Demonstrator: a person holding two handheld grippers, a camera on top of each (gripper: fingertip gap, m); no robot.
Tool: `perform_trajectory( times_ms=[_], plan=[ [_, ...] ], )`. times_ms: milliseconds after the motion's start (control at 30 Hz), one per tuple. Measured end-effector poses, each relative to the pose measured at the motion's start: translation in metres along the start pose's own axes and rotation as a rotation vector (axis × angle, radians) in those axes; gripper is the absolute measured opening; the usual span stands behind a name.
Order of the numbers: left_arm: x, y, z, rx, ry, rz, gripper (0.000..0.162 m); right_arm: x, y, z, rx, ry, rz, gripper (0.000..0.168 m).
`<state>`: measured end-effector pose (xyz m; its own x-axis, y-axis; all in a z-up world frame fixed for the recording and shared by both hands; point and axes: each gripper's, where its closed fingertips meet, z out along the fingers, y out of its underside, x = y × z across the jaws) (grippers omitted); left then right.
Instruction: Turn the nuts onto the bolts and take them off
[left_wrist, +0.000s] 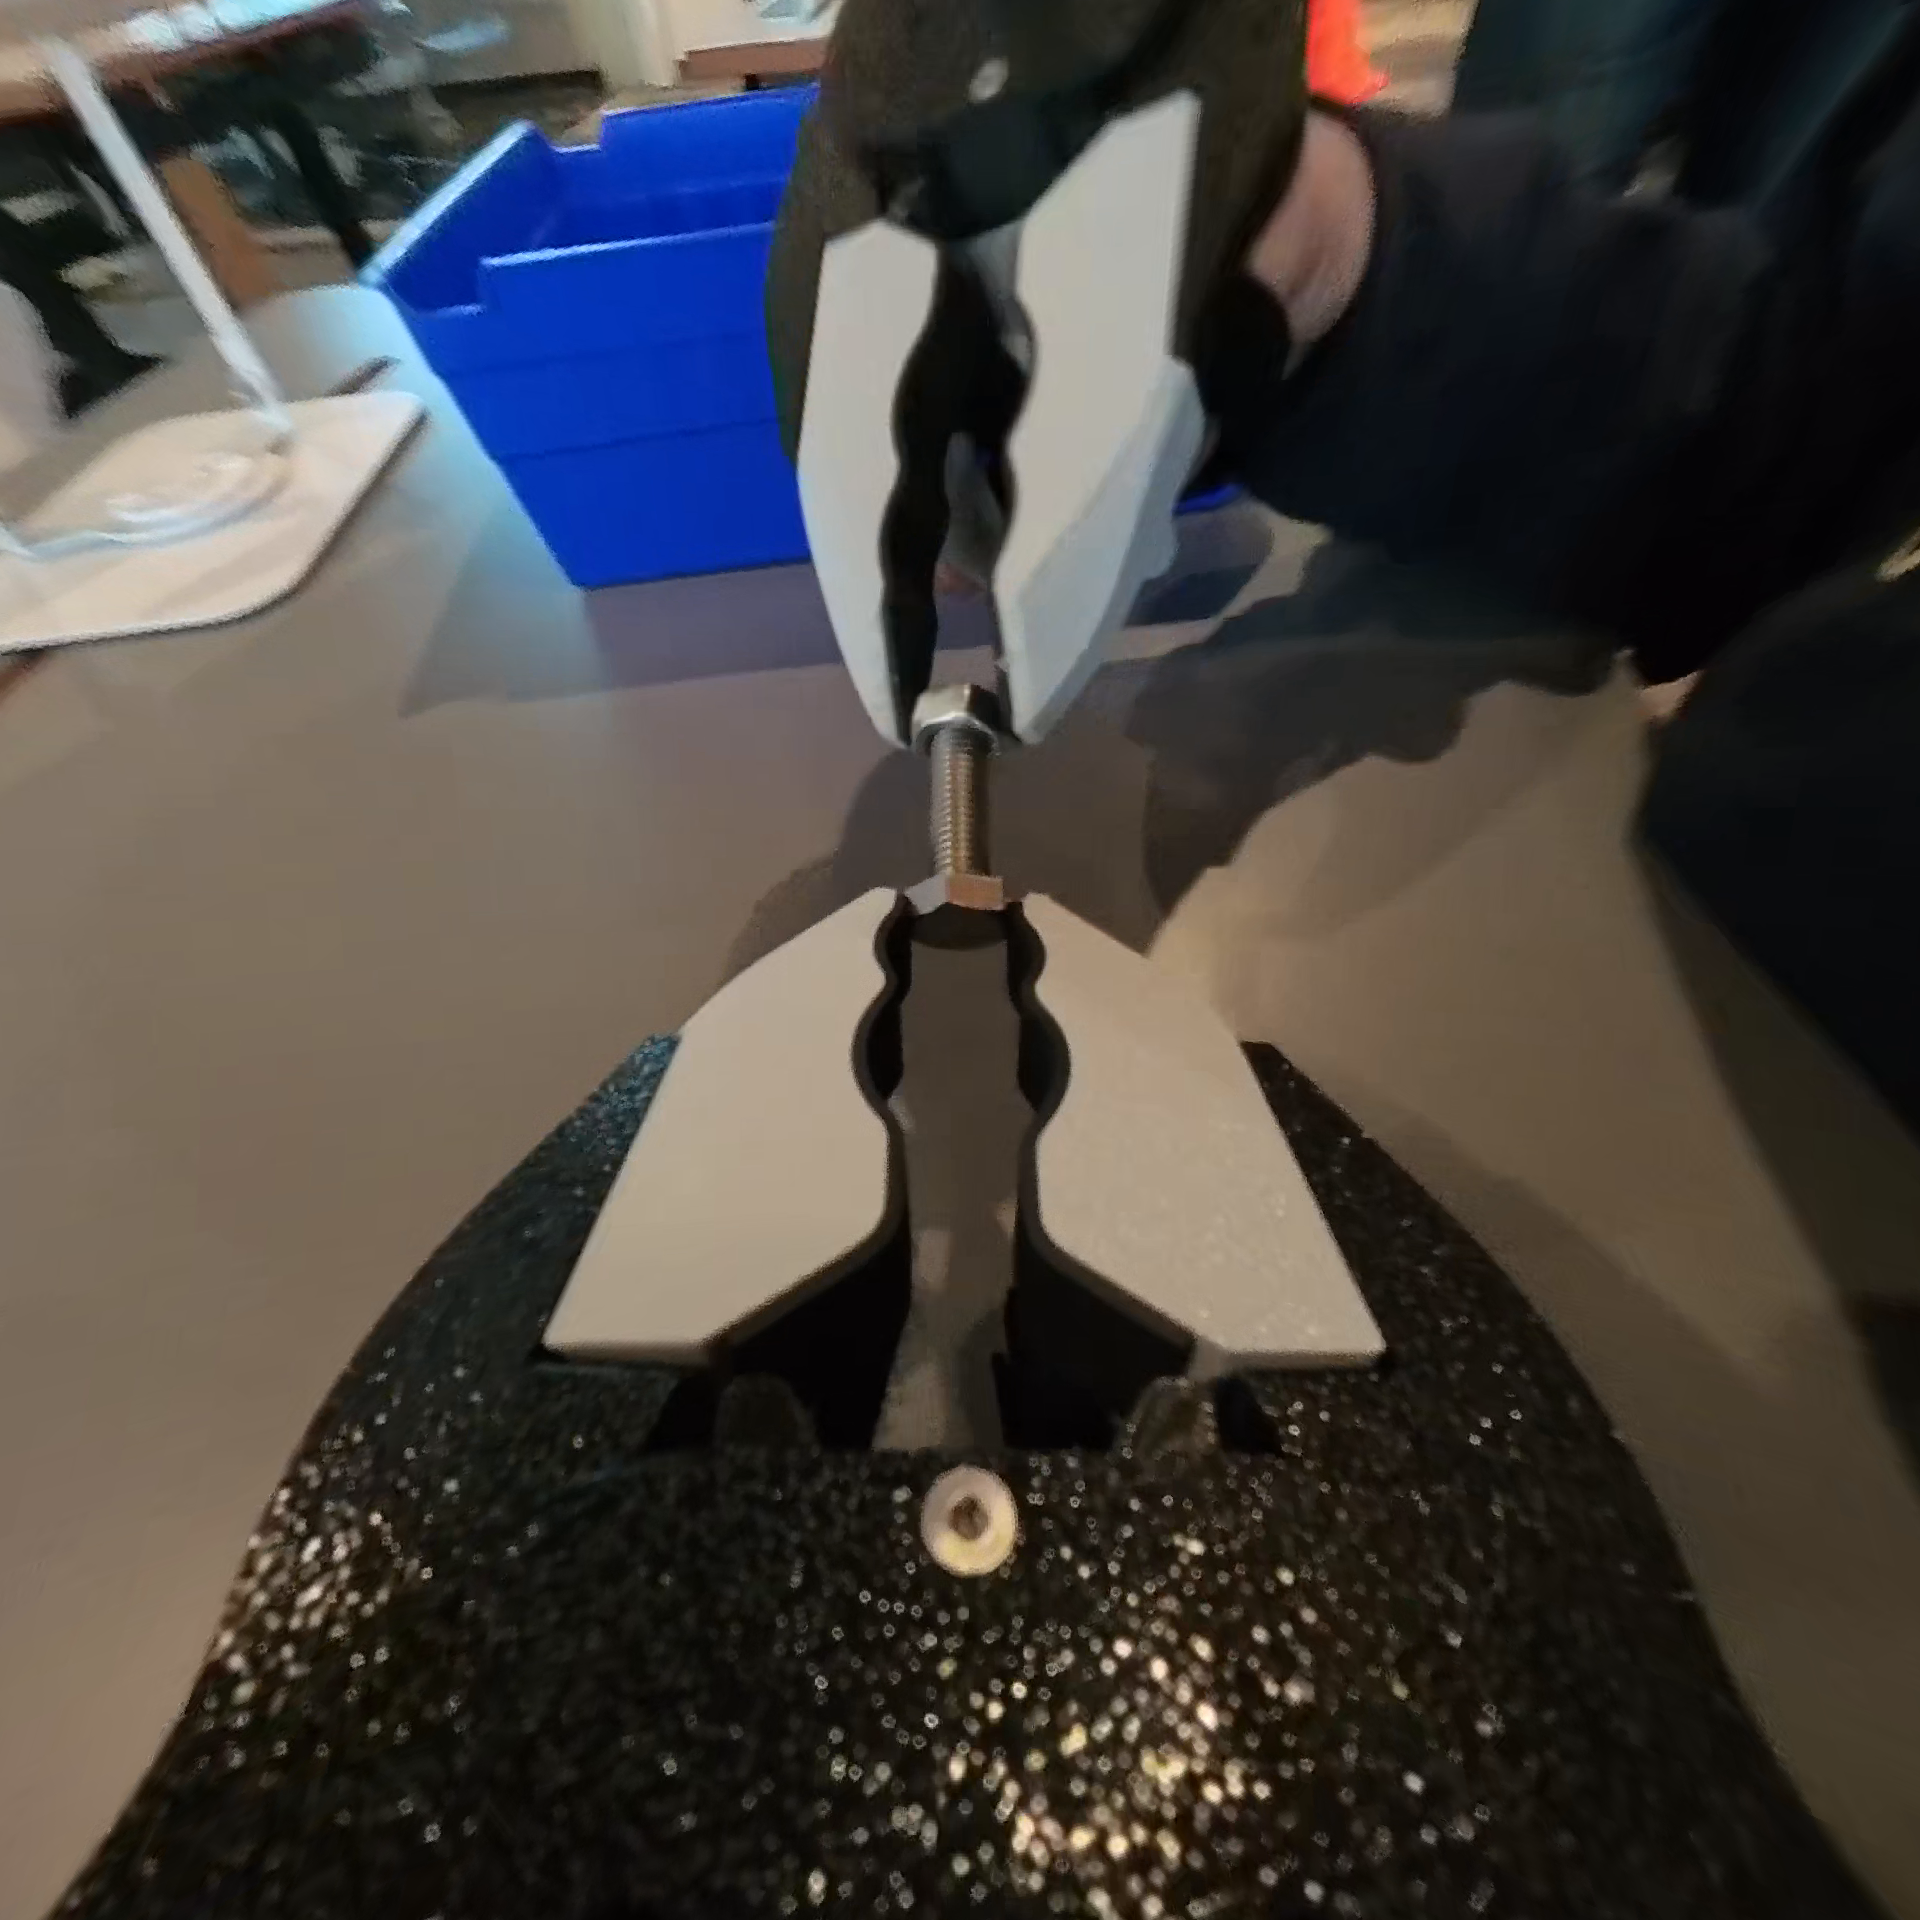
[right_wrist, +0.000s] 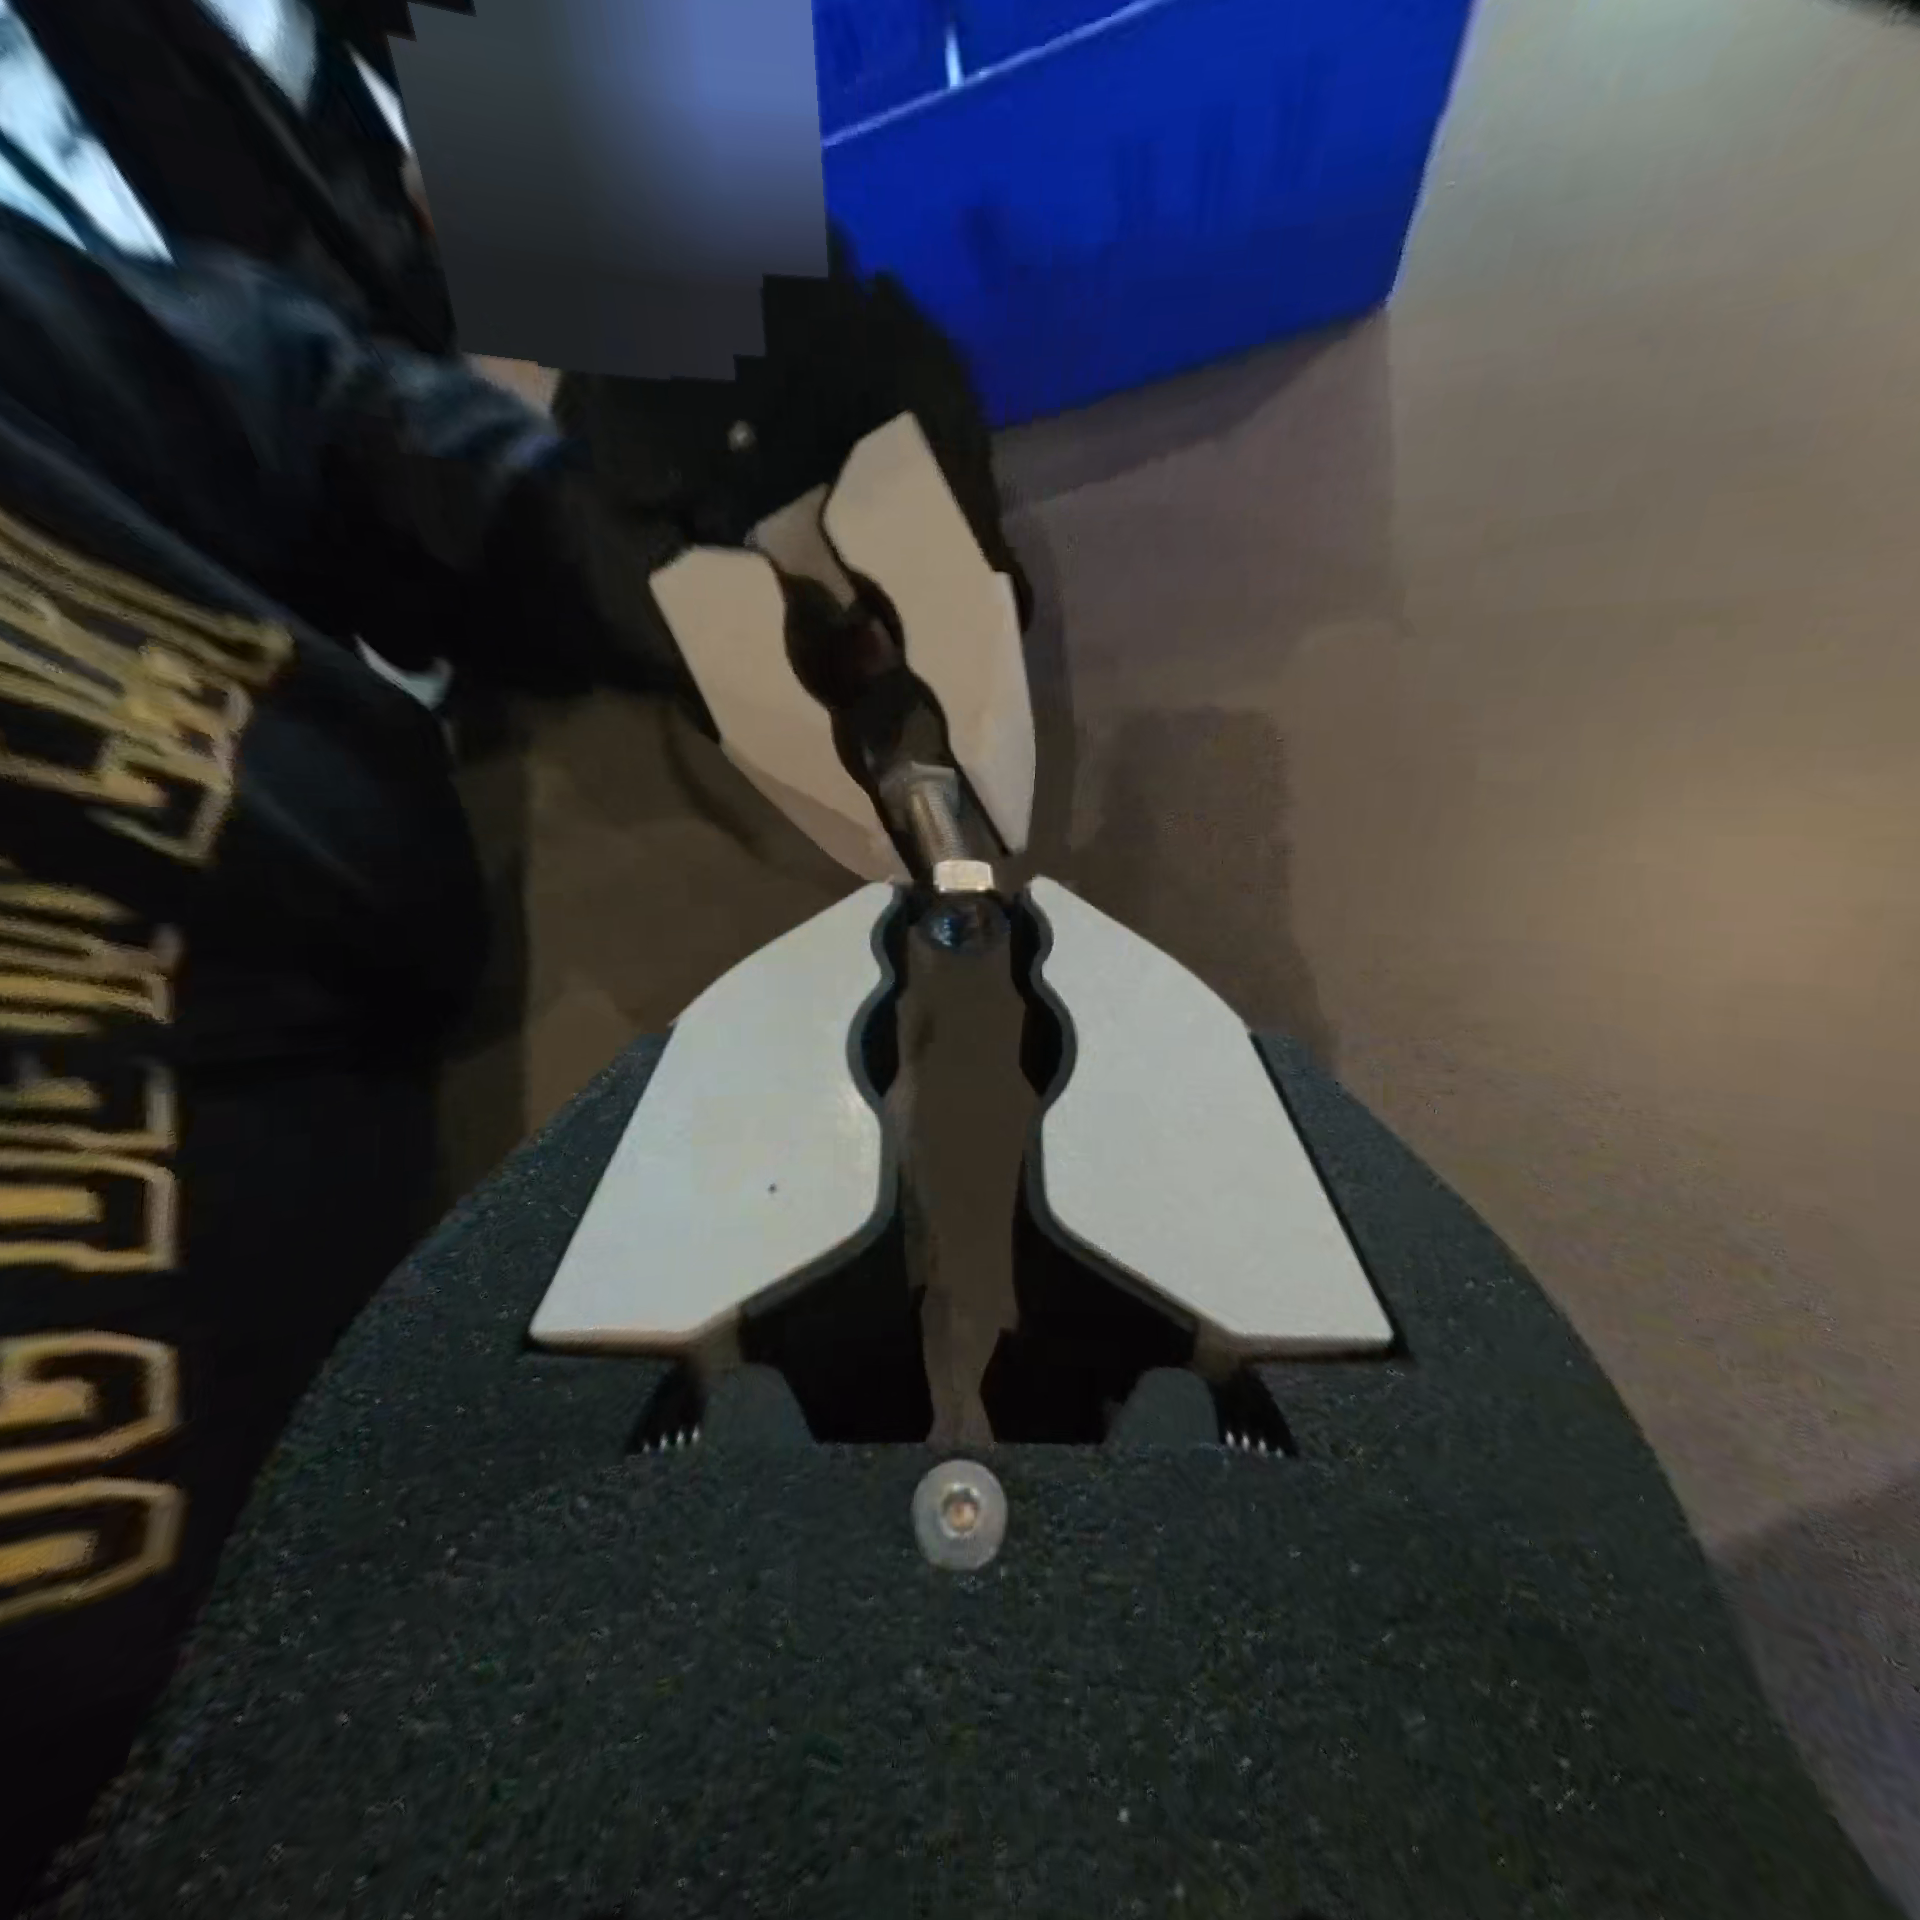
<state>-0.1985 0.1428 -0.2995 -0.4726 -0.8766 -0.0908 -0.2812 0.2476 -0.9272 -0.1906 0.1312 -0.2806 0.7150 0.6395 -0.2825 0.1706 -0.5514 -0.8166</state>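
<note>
A steel bolt (left_wrist: 951, 810) is held in the air between the two grippers, above the grey table (left_wrist: 312, 987). My left gripper (left_wrist: 958, 902) is shut on the bolt's hex head (left_wrist: 958, 890) at its fingertips. My right gripper (left_wrist: 951, 727) comes down from above and is shut on the hex nut (left_wrist: 948, 712) at the far end of the thread. In the right wrist view my right gripper (right_wrist: 964, 890) pinches the nut (right_wrist: 964, 876), and the bolt (right_wrist: 925, 810) runs away from it into the left gripper (right_wrist: 956, 847).
A blue plastic bin (left_wrist: 623, 343) stands on the table behind the grippers; it also shows in the right wrist view (right_wrist: 1143, 208). A white mat with a clear stand (left_wrist: 187, 520) lies at the far left. The person's dark sleeves (left_wrist: 1558, 364) (right_wrist: 260, 831) are close by.
</note>
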Motion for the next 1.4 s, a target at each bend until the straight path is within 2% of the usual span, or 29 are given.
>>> perform_trajectory(
  times_ms=[100,367,500,600,733,867,1400],
  plan=[
    [0.0,-0.002,-0.001,0.016,-0.002,0.008,0.017,-0.001,-0.001,0.0,0.036,-0.066,0.143,0.019],
    [0.0,-0.006,-0.002,0.06,0.018,-0.022,0.017,-0.002,-0.007,-0.003,0.077,-0.039,0.025,0.019],
    [0.001,-0.009,-0.003,0.085,0.037,-0.05,0.017,-0.006,-0.011,-0.003,0.096,-0.048,-0.013,0.029],
    [0.0,-0.012,-0.006,0.117,0.055,-0.089,0.017,-0.007,-0.018,-0.008,0.134,-0.024,-0.106,0.032],
    [0.001,-0.014,-0.008,0.139,0.09,-0.129,0.017,-0.024,-0.027,-0.019,0.214,-0.024,-0.36,0.03],
    [0.006,-0.014,-0.006,0.132,0.116,-0.122,0.017,-0.032,-0.024,-0.013,0.185,-0.011,-0.463,0.031],
    [0.008,-0.022,-0.011,0.179,0.131,-0.115,0.017,-0.021,-0.004,-0.001,0.067,-0.04,-0.4,0.03]
  ],
)
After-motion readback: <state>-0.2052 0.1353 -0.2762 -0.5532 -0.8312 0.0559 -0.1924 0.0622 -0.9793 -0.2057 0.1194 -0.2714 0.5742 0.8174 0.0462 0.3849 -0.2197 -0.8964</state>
